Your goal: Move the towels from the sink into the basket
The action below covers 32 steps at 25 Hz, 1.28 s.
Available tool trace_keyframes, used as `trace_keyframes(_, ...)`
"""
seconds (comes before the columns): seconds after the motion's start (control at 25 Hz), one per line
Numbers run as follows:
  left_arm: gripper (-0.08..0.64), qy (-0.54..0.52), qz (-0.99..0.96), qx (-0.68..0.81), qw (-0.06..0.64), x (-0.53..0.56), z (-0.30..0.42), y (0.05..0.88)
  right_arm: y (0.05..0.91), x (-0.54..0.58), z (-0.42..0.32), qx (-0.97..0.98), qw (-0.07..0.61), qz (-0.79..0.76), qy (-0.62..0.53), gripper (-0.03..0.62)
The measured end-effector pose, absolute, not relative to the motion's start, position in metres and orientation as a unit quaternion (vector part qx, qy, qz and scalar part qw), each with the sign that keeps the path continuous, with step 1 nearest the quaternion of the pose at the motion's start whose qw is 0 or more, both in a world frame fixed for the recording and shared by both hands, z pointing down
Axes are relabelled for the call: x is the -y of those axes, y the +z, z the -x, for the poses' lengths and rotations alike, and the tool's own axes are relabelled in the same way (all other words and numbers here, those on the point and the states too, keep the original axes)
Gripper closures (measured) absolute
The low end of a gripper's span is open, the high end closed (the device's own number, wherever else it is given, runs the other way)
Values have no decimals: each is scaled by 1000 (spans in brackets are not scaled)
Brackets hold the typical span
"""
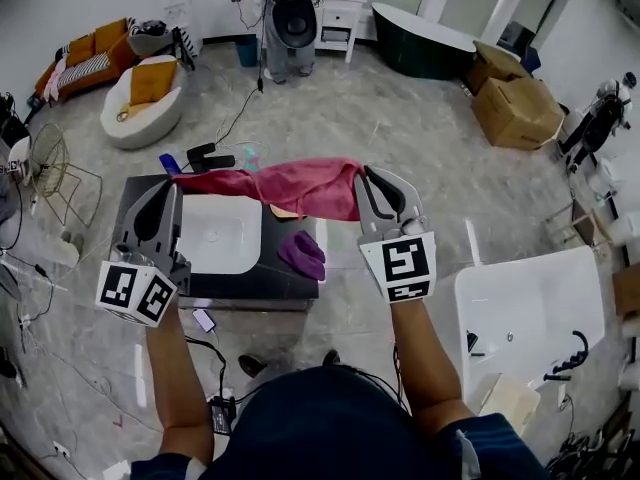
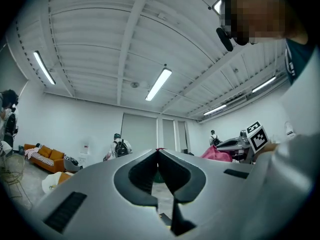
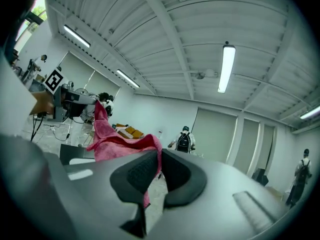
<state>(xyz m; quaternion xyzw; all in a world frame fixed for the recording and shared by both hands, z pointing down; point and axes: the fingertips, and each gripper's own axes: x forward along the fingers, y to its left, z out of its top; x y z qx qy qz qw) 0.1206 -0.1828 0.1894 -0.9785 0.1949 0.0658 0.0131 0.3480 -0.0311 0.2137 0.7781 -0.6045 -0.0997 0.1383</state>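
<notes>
A pink towel (image 1: 290, 183) hangs stretched in the air between my two grippers, above a white sink (image 1: 220, 233) set in a black counter (image 1: 250, 283). My left gripper (image 1: 178, 183) is shut on the towel's left end; in the left gripper view only a red sliver shows at the closed jaw tips (image 2: 159, 151). My right gripper (image 1: 360, 175) is shut on the right end, with pink cloth (image 3: 112, 144) bunched between its pads (image 3: 160, 154). A purple towel (image 1: 303, 255) lies crumpled on the counter, right of the sink. I see no basket that I can identify.
A wire-frame stand (image 1: 75, 196) and a fan (image 1: 45, 163) are left of the counter. A white tub (image 1: 530, 308) stands to the right. Cardboard boxes (image 1: 515, 103) sit at the back right, a person with a backpack (image 1: 290, 18) at the back, and cables lie on the floor.
</notes>
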Motion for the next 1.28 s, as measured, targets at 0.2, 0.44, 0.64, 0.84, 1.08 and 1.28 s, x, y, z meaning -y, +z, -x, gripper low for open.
trace_keyframes(0.2, 551, 67, 982, -178, 16, 142, -161, 187, 214, -18, -383, 593, 133, -788, -98, 558)
trace_keyframes(0.44, 551, 67, 985, -155, 21, 94, -206, 183, 214, -77, -419, 576, 131, -801, -93, 558)
trace_keyframes(0.64, 551, 70, 990, -124, 22, 64, -242, 177, 213, -122, -443, 552, 133, -819, -88, 558)
trace_keyframes(0.84, 551, 70, 995, -72, 16, 35, -292, 183, 222, -173, -469, 513, 140, -843, -75, 558)
trace_keyframes(1.08, 551, 58, 998, 16, 10, -9, -361, 194, 235, -242, -498, 442, 142, -884, -51, 558)
trace_keyframes(1.28, 551, 50, 995, 86, 2, -44, -404, 208, 249, -294, -504, 381, 143, -913, -33, 558)
